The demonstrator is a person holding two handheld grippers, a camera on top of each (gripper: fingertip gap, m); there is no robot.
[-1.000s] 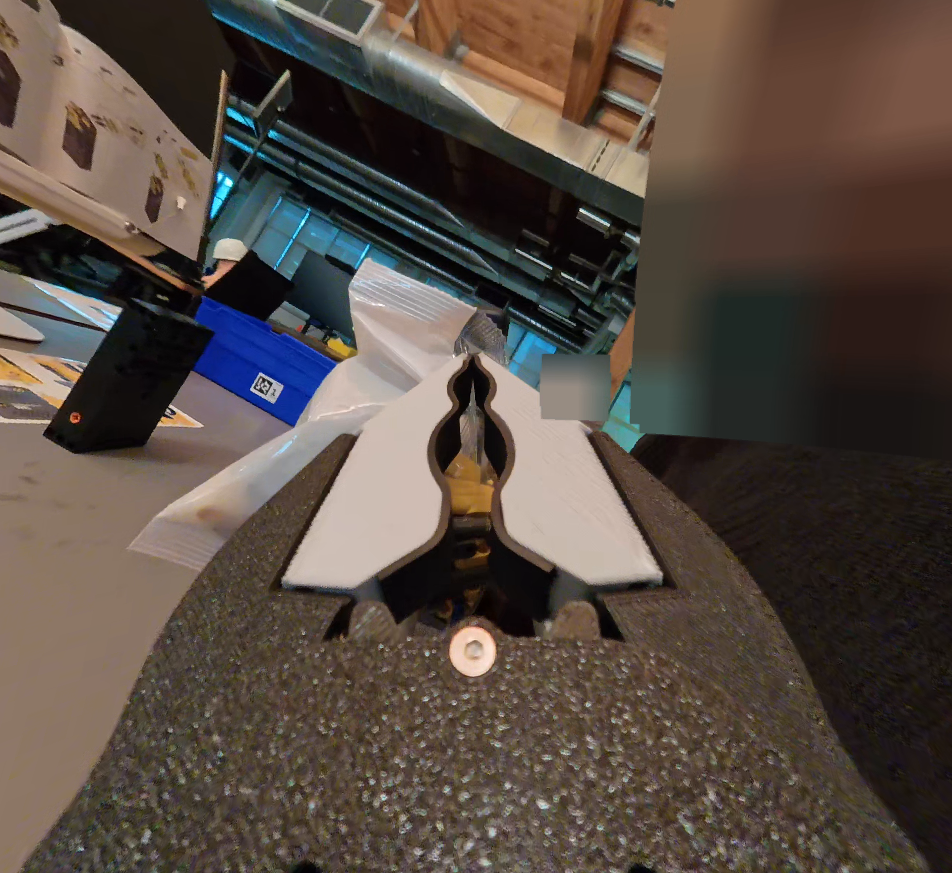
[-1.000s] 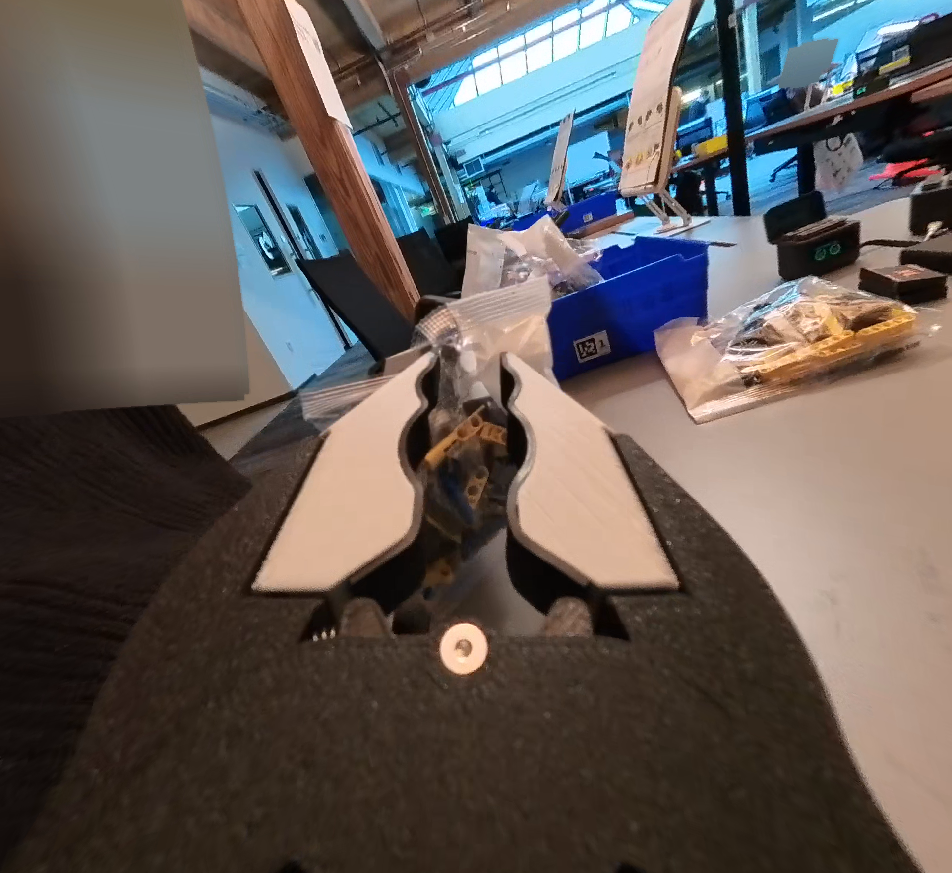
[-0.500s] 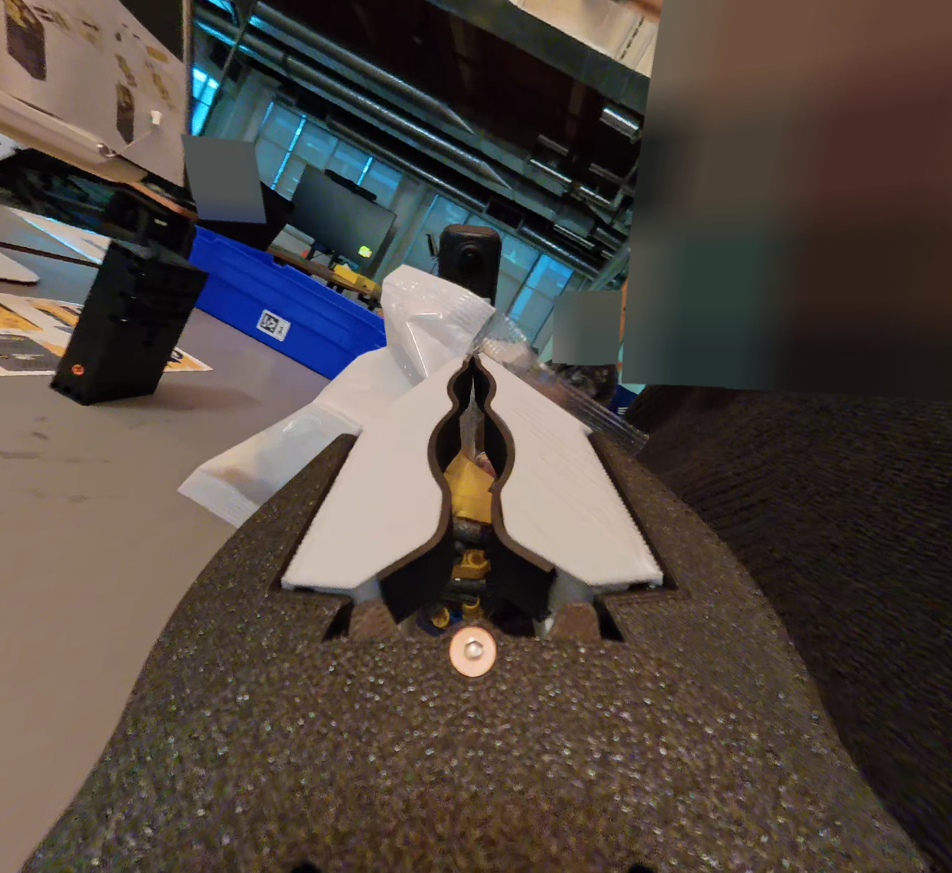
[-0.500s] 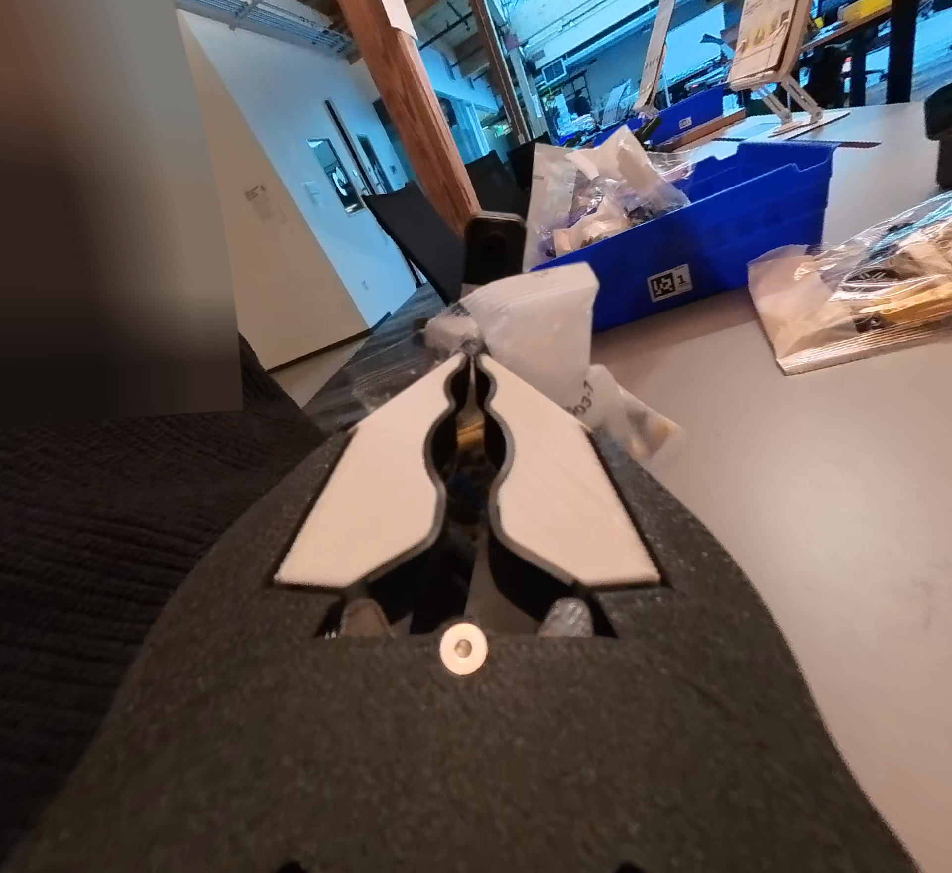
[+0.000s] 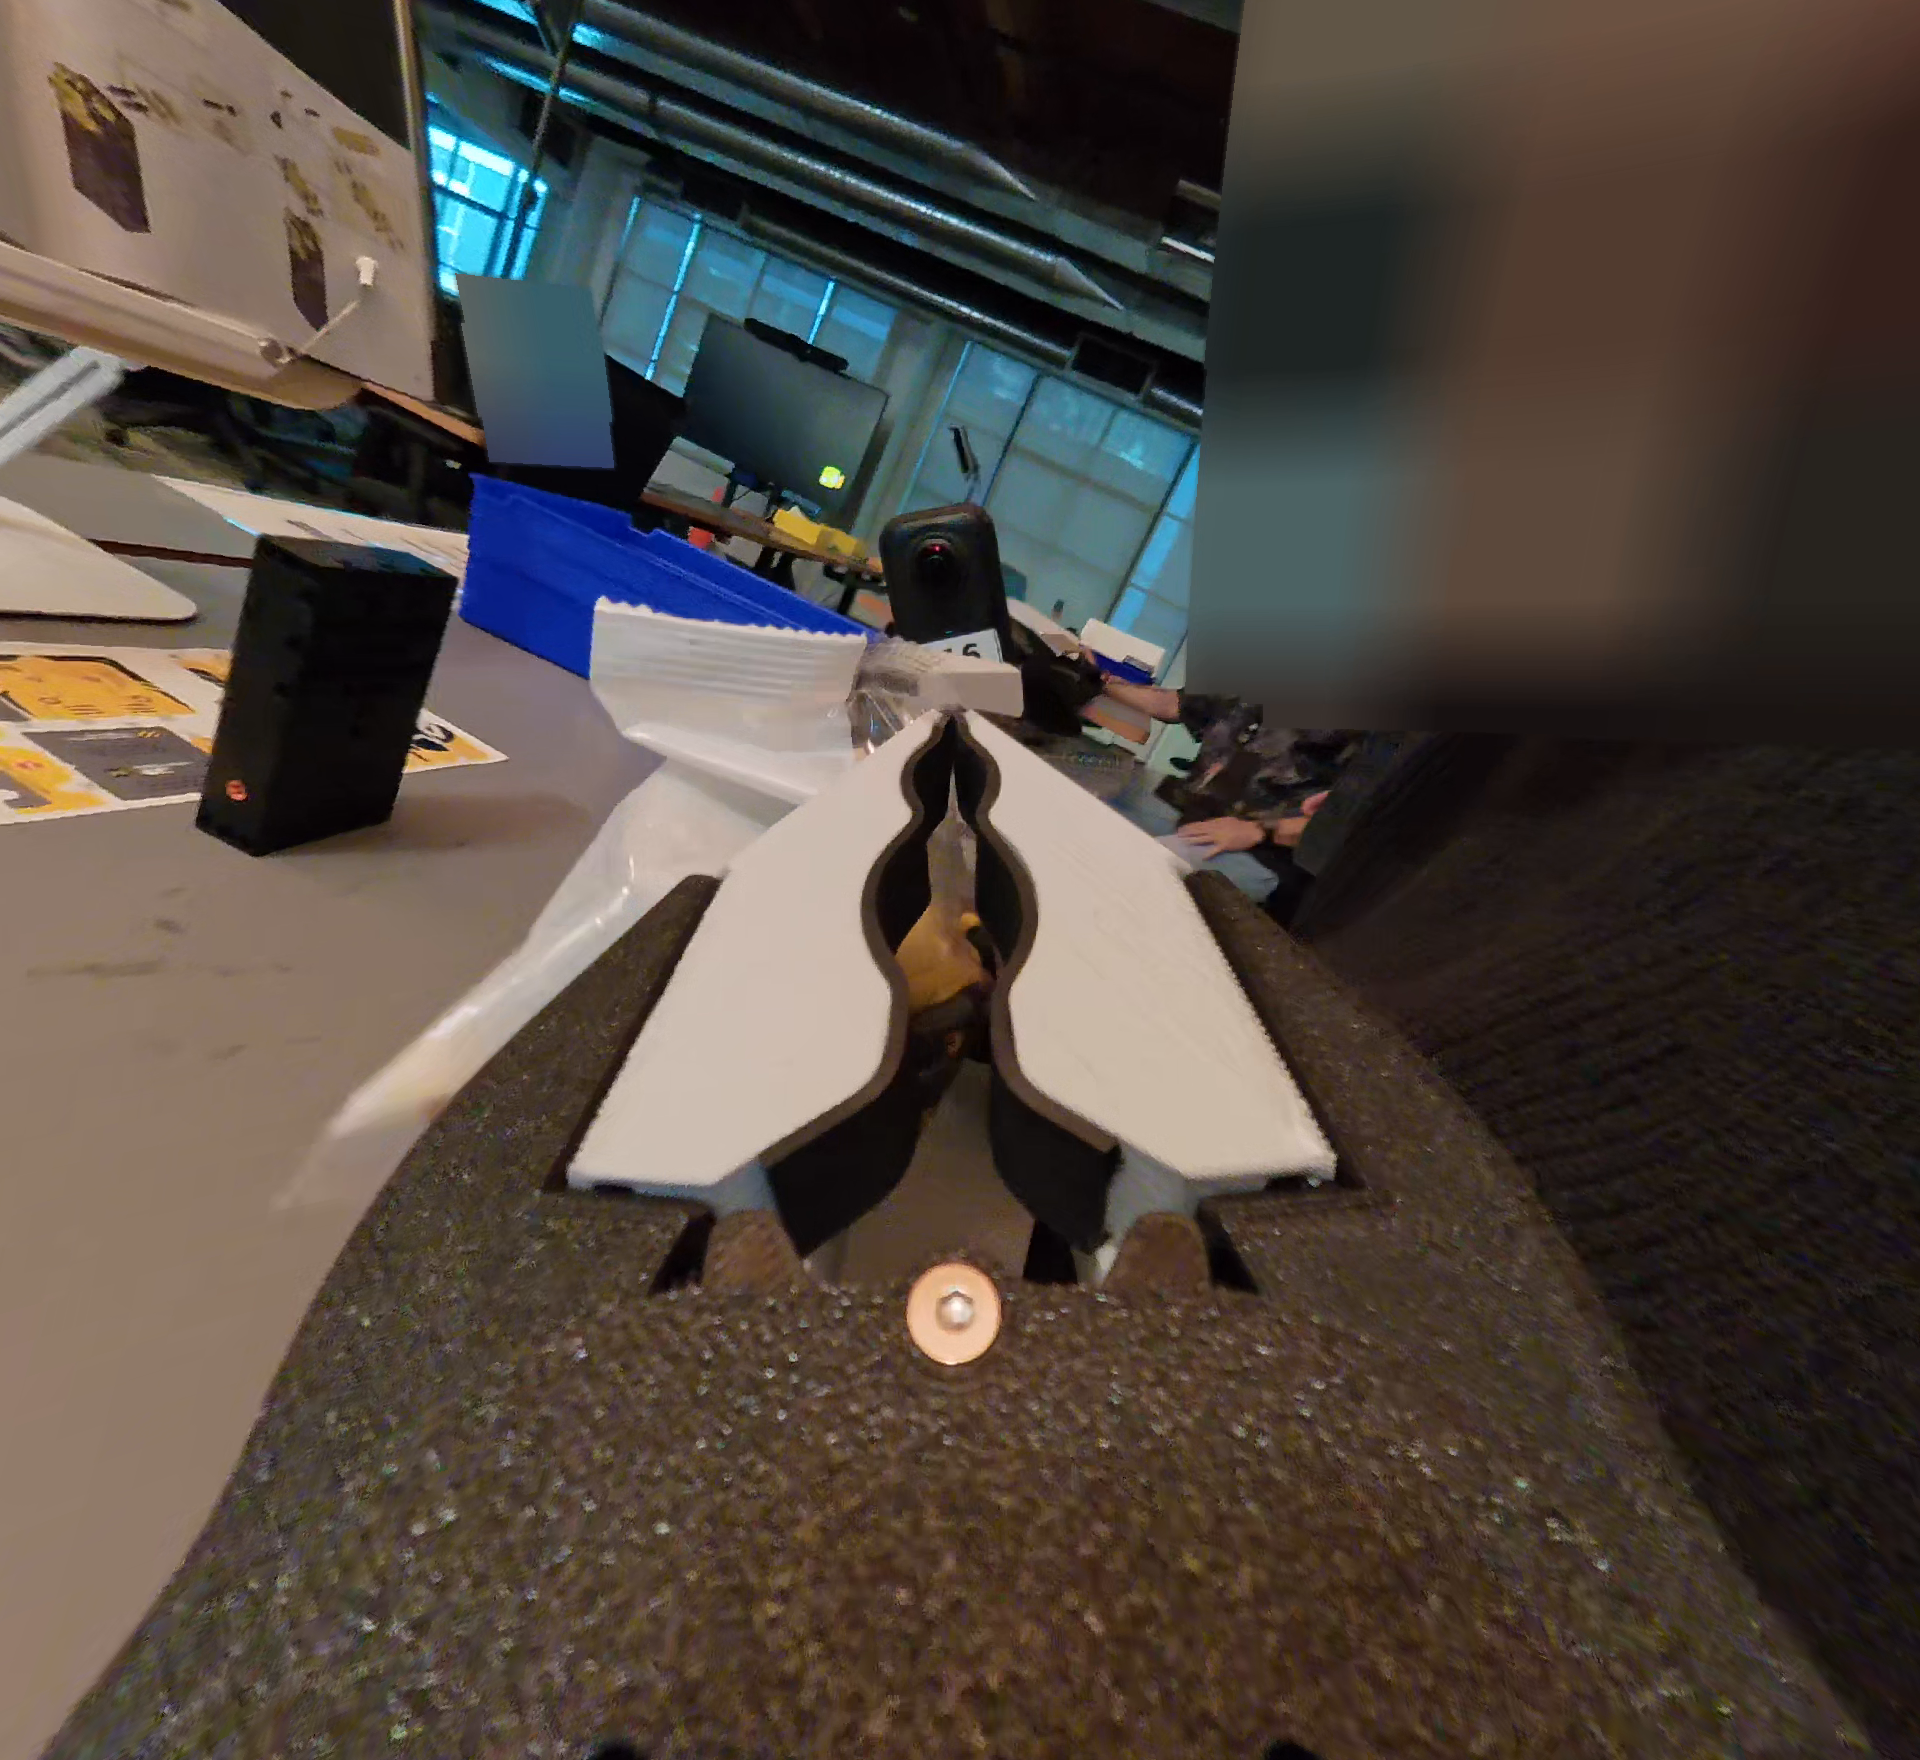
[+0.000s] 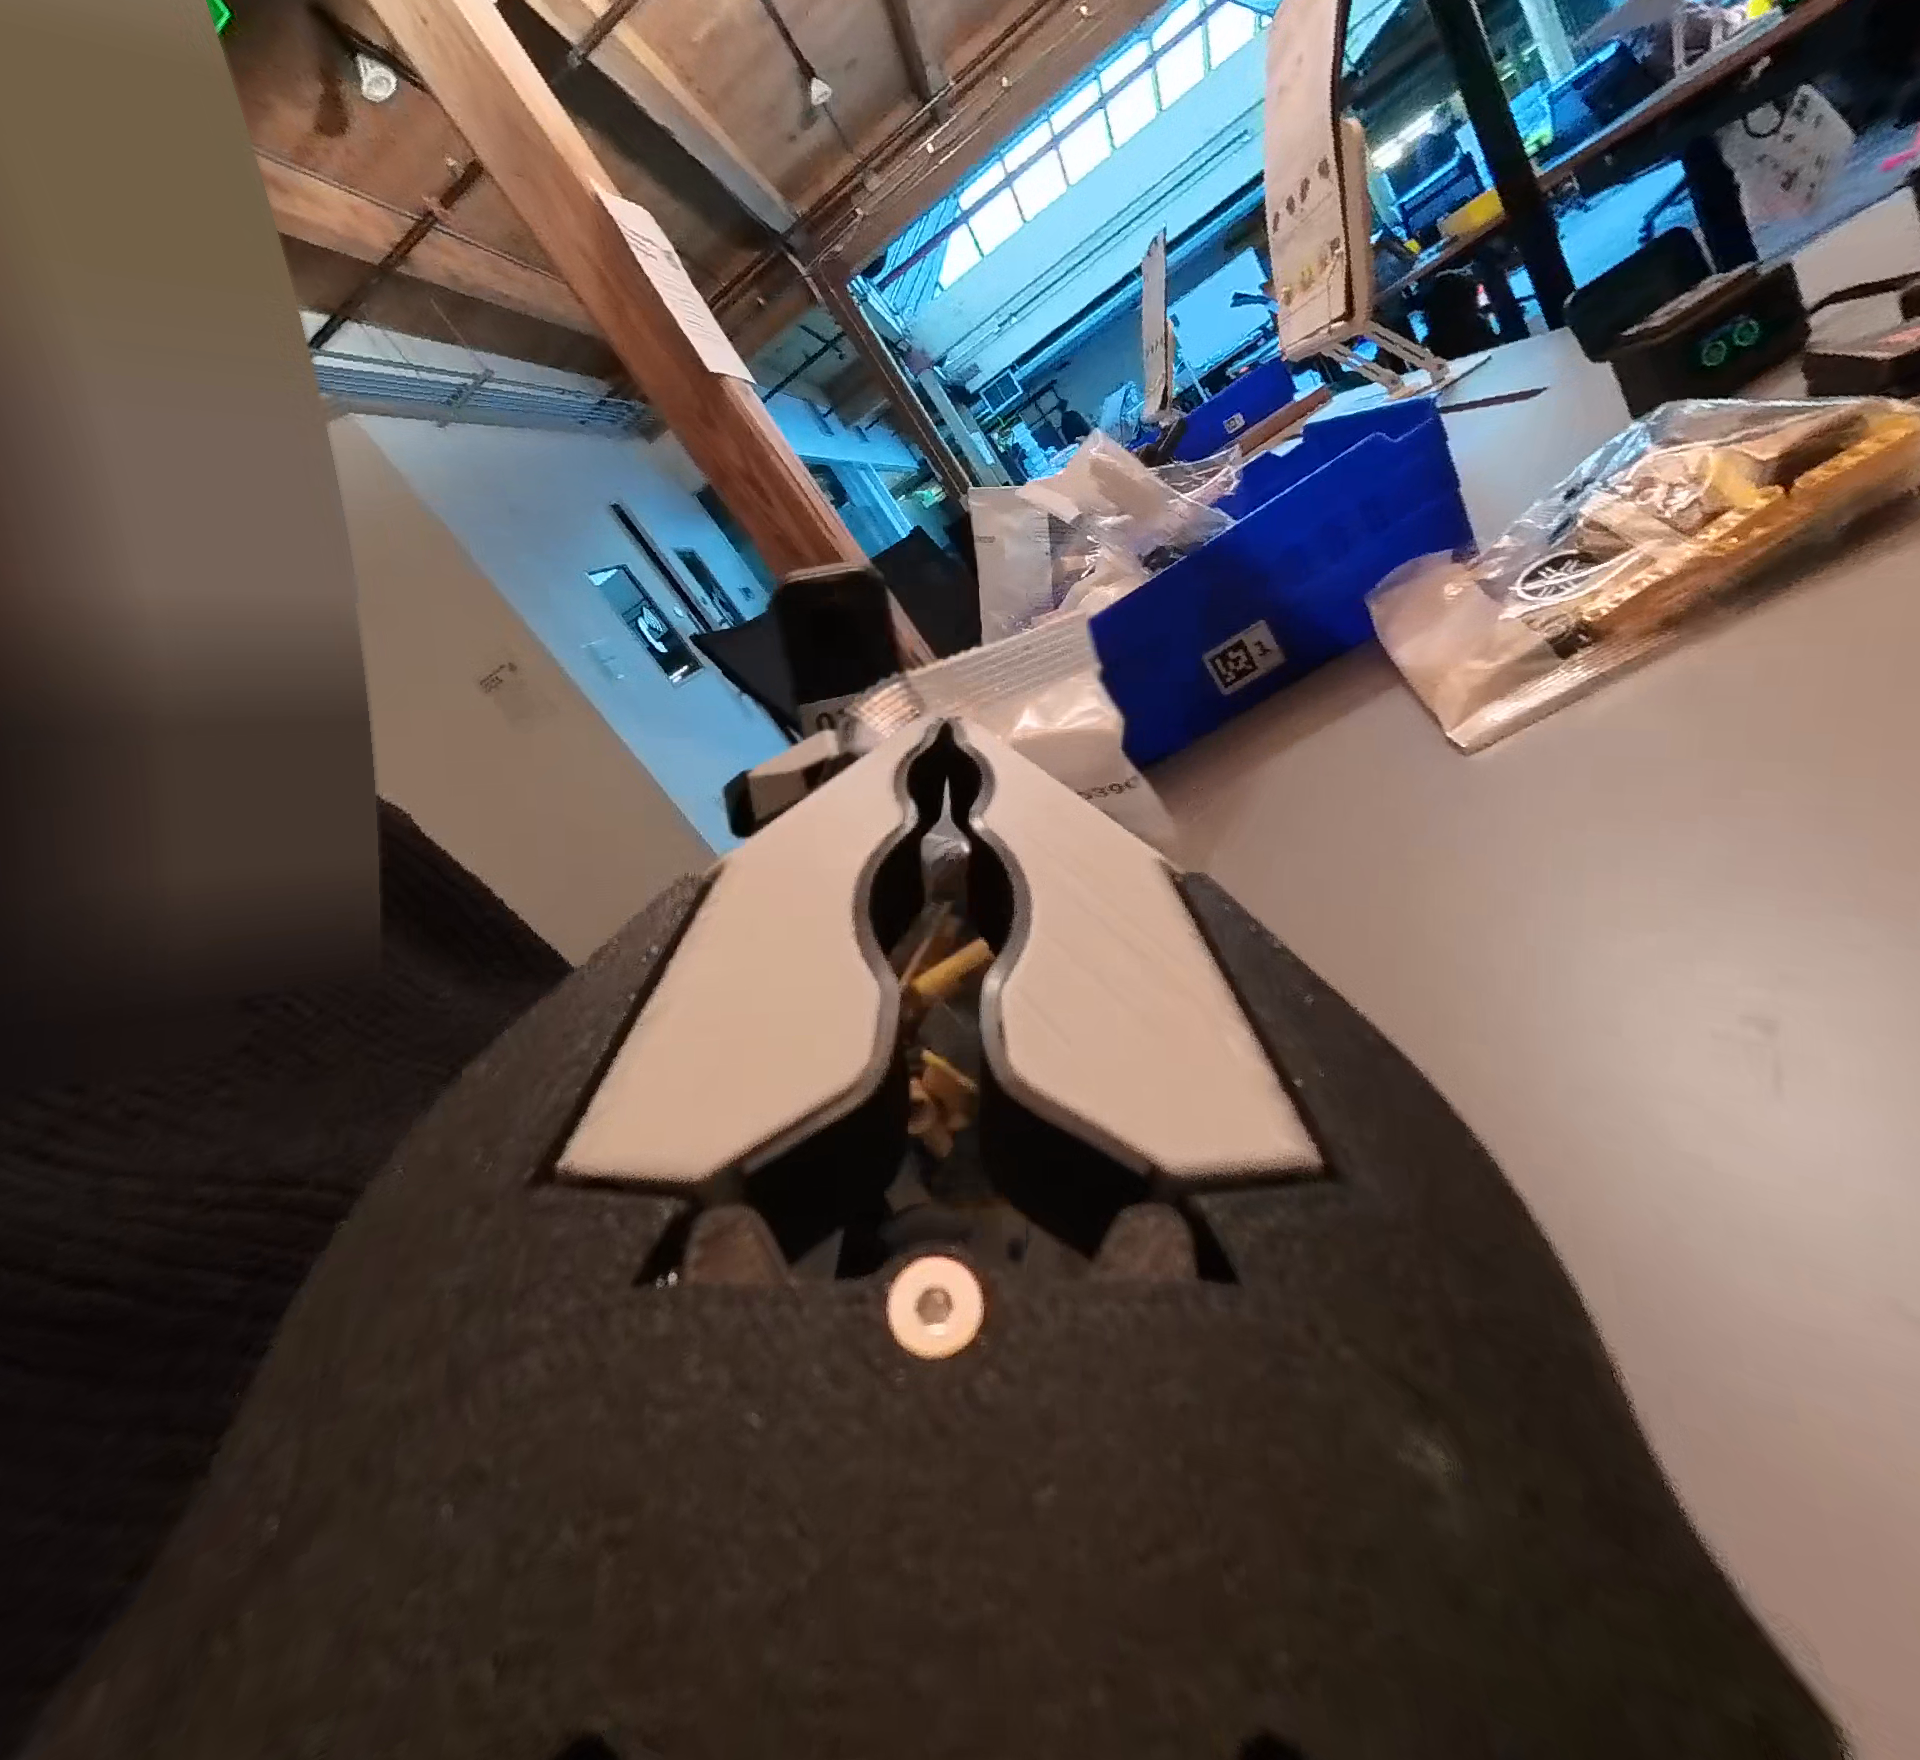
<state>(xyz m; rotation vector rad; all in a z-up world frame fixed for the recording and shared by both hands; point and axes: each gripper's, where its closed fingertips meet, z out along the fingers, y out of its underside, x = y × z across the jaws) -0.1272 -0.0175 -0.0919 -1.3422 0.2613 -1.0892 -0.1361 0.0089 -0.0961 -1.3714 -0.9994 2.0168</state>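
Note:
My left gripper (image 5: 951, 723) is shut on the top edge of a clear plastic bag (image 5: 717, 671) of small yellow and dark building parts; some parts show between the fingers. The bag's white sealed strip sticks out to the left past the tips. My right gripper (image 6: 943, 731) is shut on the same bag (image 6: 1049, 723) from the other side, with yellow parts visible between its fingers. The two grippers face each other across the bag, just above the grey table (image 5: 156, 1035). The other gripper's camera (image 5: 940, 567) shows straight ahead in the left wrist view.
A black box (image 5: 322, 692) stands on printed sheets at the left. A blue bin (image 6: 1299, 567) with bags in it sits behind, and another bag of parts (image 6: 1662, 547) lies to the right. A person in dark clothing (image 6: 156, 1191) is close by at the table edge. Only a small space, under 4 cm, lies between the two pairs of fingers.
My right gripper went from part open around the bag to shut on it. Both grippers tilted down and drew closer together, the bag's top edge now stretched between them.

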